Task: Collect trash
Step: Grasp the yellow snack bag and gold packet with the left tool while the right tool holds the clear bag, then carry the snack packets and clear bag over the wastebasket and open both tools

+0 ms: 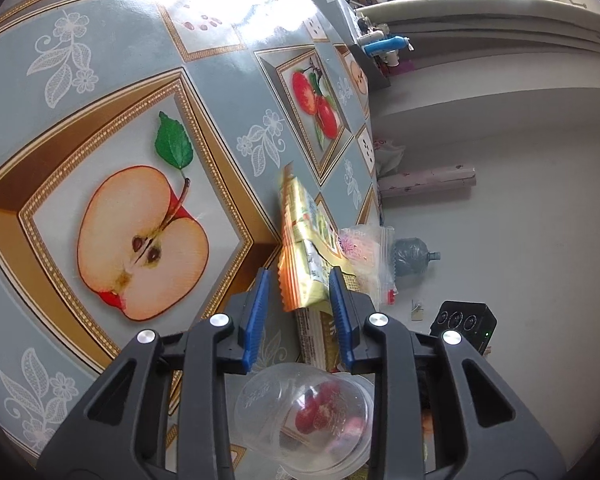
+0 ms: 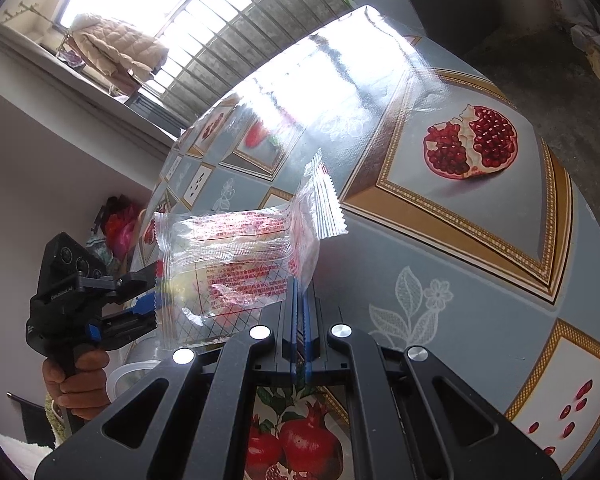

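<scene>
- The right gripper (image 2: 300,312) points down at a slant over the table (image 2: 480,280). Its two blue fingers are pressed tight together on the edge of a clear wrapper (image 2: 236,256) with red writing.
- The clear wrapper sticks up and off to the side of the fingers, above the table with the fruit pictures.
- The left gripper (image 1: 300,300) also tips down toward the table. Its blue fingers (image 1: 256,316) stand a little apart.
- A yellow and orange wrapper (image 1: 304,256) sits between those fingers. The right finger is up against it, but there is a gap on the left side, so it is not squeezed.
- The yellow wrapper lies near the table edge, on top of other packets. A clear zip bag (image 1: 368,256) lies just beside it.
- A clear plastic cup (image 1: 308,416) lies under the left gripper.
- In the right view, a hand (image 2: 80,384) wraps around the black handle of the left gripper, low at the side.
</scene>
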`<state>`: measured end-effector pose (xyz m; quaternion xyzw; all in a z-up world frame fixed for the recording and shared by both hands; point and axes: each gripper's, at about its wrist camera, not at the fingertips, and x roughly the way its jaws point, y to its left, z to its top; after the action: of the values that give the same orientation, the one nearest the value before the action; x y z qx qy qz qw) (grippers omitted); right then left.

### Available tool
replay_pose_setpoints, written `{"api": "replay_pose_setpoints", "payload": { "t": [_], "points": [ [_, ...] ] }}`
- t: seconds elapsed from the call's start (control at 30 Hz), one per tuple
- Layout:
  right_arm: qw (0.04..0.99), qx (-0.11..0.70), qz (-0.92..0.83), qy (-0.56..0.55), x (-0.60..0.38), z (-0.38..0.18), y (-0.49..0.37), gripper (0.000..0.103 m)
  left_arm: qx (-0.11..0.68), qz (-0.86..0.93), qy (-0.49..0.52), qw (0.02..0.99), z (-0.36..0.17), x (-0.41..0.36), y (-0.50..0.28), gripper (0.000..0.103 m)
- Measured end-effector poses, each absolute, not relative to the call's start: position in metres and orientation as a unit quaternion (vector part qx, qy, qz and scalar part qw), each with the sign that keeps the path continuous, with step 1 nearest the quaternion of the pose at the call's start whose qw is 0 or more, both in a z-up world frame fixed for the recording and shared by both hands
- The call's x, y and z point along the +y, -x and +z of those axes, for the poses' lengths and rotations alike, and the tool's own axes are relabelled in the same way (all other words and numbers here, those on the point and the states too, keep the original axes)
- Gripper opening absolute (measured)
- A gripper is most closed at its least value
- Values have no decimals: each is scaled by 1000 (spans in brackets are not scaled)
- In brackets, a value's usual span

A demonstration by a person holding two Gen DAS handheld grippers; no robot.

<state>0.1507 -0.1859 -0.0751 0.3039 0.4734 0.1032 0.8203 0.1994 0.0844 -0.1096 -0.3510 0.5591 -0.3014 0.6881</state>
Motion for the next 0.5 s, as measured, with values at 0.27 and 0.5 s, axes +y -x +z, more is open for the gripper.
{"api": "replay_pose_setpoints", "payload": {
  "t": [0.27, 0.5],
  "points": [
    [819, 449, 115, -338, -197, -67, -150, 3, 534, -324, 298, 722, -90, 76, -200, 8],
    [826, 376, 135, -397, -231, -32, -129, 3, 479, -332, 248, 774, -36, 69, -187, 6]
  ]
}}
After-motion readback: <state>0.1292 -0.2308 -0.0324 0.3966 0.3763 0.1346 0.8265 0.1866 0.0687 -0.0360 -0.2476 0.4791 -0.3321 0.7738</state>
